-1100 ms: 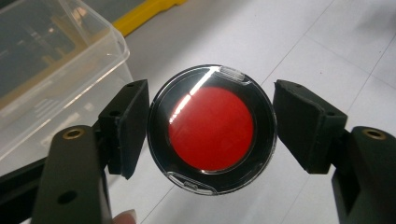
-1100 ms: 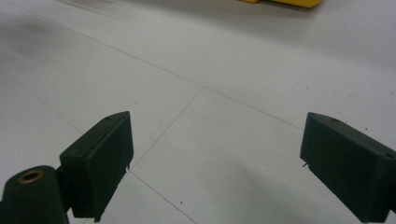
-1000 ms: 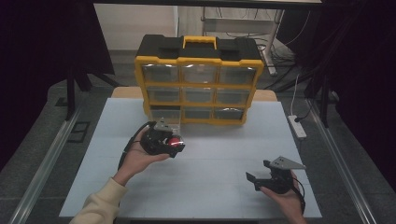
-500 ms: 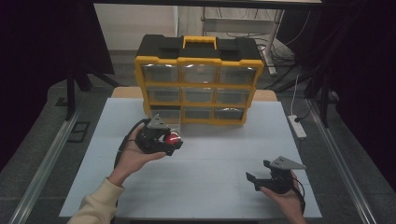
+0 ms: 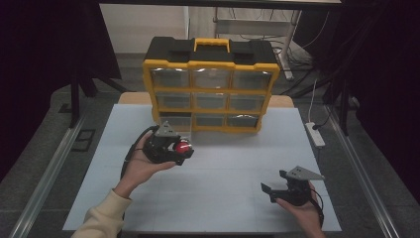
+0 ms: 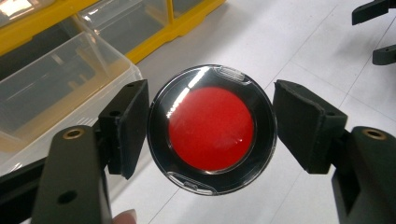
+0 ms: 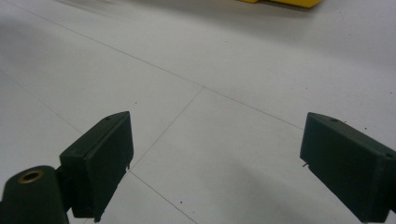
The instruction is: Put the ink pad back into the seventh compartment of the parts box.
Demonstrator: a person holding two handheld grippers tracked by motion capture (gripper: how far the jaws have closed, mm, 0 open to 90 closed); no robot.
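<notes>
The left gripper (image 6: 211, 128) has its two black jaws set about a round black disc with a glossy red centre (image 6: 211, 129): the jaw at nine o'clock touches the disc's rim, while the jaw at three o'clock shows a thin sliver of gap, so I cannot tell whether the grip is firm on both sides. In the high view that gripper (image 5: 178, 148) sits in the person's left hand (image 5: 143, 161) at about ten o'clock from the table's middle, just in front of the organizer's bottom row, and the red of the disc (image 5: 183, 147) glows at its tip. The right gripper (image 7: 215, 168) stands wide open, holding nothing, its pads above bare table; in the high view it (image 5: 272, 191) rests low at five o'clock in the right hand (image 5: 302, 208). Compared with a second ago, the left gripper and disc have edged slightly toward the organizer, while the right gripper has kept its place. The organizer (image 5: 211, 89) is a yellow-framed plastic case with a black top, a yellow carry handle and three rows of clear drawers; one clear drawer (image 6: 56, 88) stands pulled out at ten o'clock in the left gripper view, smooth and translucent with moulded ribs. The table (image 5: 213, 168) is matte white, scored by faint seam lines. The disc's face is mirror-smooth and catches a streak of light.
</notes>
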